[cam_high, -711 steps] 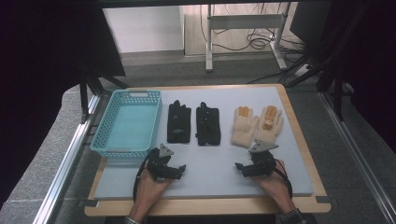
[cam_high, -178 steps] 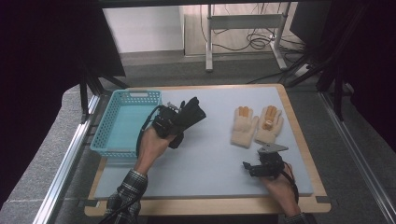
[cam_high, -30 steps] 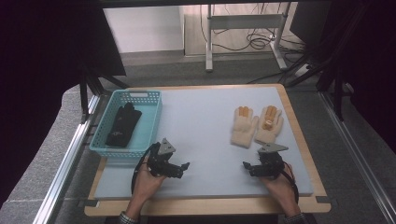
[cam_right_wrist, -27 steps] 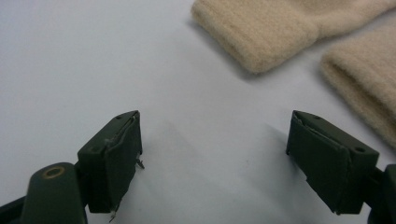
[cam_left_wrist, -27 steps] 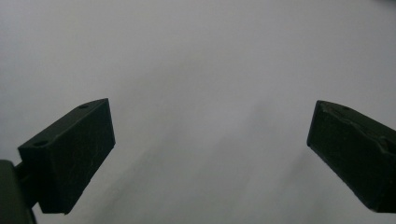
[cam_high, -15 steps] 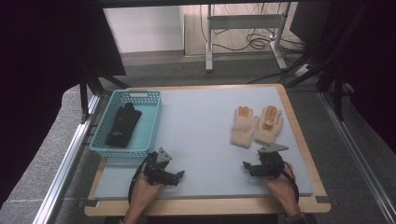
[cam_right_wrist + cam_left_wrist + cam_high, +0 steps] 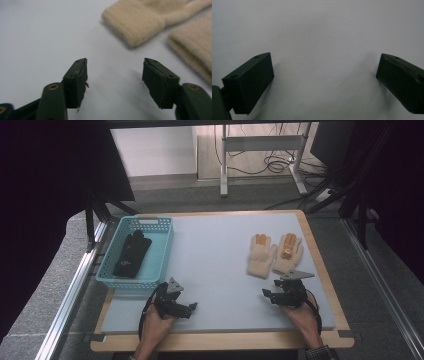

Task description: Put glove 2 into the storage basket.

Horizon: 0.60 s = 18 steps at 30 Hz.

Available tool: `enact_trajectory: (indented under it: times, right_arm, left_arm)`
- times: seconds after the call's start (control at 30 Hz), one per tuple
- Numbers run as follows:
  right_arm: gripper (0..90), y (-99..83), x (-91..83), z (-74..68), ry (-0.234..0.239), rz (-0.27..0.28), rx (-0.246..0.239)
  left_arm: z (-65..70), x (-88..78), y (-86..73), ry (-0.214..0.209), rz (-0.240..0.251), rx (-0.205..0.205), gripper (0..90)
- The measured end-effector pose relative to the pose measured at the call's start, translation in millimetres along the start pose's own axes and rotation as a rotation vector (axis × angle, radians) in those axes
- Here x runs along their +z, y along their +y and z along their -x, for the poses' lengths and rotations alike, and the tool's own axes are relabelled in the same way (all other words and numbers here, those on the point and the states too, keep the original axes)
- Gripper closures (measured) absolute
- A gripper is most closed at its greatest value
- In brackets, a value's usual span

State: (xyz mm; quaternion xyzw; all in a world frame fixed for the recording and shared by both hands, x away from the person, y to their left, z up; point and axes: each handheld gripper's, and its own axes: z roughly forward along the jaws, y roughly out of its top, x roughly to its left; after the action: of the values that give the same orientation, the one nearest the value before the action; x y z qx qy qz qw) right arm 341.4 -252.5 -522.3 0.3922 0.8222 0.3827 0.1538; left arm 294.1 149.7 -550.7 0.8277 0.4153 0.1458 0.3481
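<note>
1. We read the job as clearing gloves into the turquoise basket (image 7: 155,251): the black gloves (image 7: 131,254) already lie inside it, up and to the left of our left gripper (image 7: 186,308).

2. The pair of cream knit gloves (image 7: 274,254) is what remains. Both lie flat on the grey mat (image 7: 215,255), side by side and touching, cuffs toward us, just ahead of our right gripper (image 7: 267,295).

3. In the right gripper view the nearer cuff (image 7: 136,23) sits ahead of the jaws and a little to their right; the second glove (image 7: 192,48) runs off further to the right. Nothing lies between the jaws.

4. Right gripper (image 7: 115,75): jaws apart and empty, though they have just been closing part-way. It rests low over the mat, short of the cuffs.

5. Left gripper (image 7: 324,75): jaws spread wide, released, with bare mat beneath and between them. It rests near the basket's front corner.

6. Step in hand, as we judge it: lining up the right gripper on the cream gloves.

7. Next move, we reckon: push the right gripper forward and slightly right until one jaw slides under a cuff edge, then clench on the knit.

8. Caution: the fabric is soft and the gloves touch, so a shallow bite may slip or drag the neighbour along.
</note>
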Motion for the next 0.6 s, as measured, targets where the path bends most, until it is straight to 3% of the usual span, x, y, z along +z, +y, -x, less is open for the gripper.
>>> enact_trajectory:
  times: [0.13,0.33,0.6]
  right_arm:
    - [44.1,15.2,1.7,4.4,-0.015,0.001,-0.007]
    - [47.6,45.6,10.7,21.7,-0.028,0.015,-0.002]
    - [30.7,83.2,43.0,38.3,-0.073,0.0,-0.009]
  left_arm:
    - [0.0,0.0,0.0,-0.001,0.0,0.0,1.5]
    - [-0.2,-0.2,0.0,0.0,-0.002,0.003,1.6]
    - [0.1,0.0,-0.1,0.0,0.002,0.0,1.7]
